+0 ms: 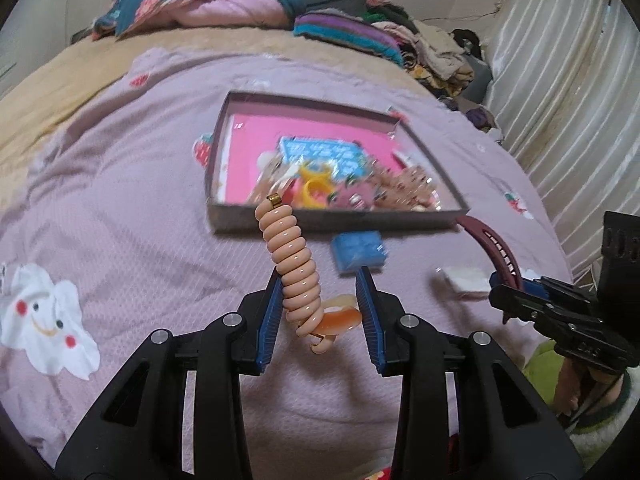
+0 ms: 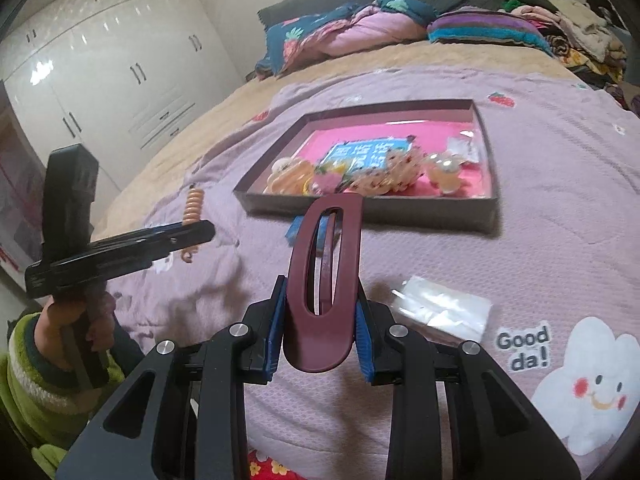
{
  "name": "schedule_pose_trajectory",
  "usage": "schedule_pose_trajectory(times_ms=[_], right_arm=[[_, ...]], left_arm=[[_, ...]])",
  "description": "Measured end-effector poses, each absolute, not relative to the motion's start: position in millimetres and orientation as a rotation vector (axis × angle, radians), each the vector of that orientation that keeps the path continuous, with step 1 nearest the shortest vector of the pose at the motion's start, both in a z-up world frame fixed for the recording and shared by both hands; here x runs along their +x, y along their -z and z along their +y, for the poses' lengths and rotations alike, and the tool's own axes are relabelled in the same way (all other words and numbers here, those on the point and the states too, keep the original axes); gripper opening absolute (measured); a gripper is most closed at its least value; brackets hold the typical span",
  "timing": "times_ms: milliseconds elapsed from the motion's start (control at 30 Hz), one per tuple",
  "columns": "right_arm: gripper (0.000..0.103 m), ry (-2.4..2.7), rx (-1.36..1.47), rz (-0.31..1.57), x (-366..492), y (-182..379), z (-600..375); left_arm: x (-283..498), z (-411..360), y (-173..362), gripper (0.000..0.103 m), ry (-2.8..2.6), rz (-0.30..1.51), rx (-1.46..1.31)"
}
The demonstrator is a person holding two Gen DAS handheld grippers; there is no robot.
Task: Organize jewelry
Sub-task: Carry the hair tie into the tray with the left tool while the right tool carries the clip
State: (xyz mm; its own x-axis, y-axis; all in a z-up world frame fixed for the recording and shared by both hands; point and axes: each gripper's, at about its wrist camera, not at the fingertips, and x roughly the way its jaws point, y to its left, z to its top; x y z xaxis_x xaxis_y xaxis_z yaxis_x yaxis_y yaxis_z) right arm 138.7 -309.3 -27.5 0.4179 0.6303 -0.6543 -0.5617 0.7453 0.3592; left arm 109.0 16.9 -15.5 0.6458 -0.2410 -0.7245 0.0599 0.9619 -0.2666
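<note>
A shallow dark box (image 1: 336,222) with a pink floor lies on the bed and holds several hair accessories and a blue card; it also shows in the right wrist view (image 2: 486,210). My left gripper (image 1: 320,276) is shut on a peach spiral hair tie (image 1: 289,254), which stands up between the blue pads above the quilt, short of the box. My right gripper (image 2: 320,286) is shut on a maroon hair clip (image 2: 326,276), held upright near the box's front wall. The clip (image 1: 494,246) and right gripper (image 1: 520,292) show at the right in the left wrist view.
A small blue packet (image 1: 360,250) lies on the lilac quilt (image 1: 120,200) just before the box. A clear plastic bag (image 2: 444,308) lies right of my right gripper. Pillows and folded clothes (image 2: 500,28) are piled at the bed's head. A white wardrobe (image 2: 100,72) stands at the left.
</note>
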Motion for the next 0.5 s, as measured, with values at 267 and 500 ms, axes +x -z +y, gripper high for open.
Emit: schedule_pose_trajectory(times_ms=[267,500], right_arm=[[0.029,-0.689,0.147,0.824,156,14,-337],[0.029,-0.639,0.159,0.793,176,1,-351]], left_arm=[[132,0,1,0.028,0.21,0.827,-0.194],[158,-11,-8,0.028,0.233,0.811,-0.175]])
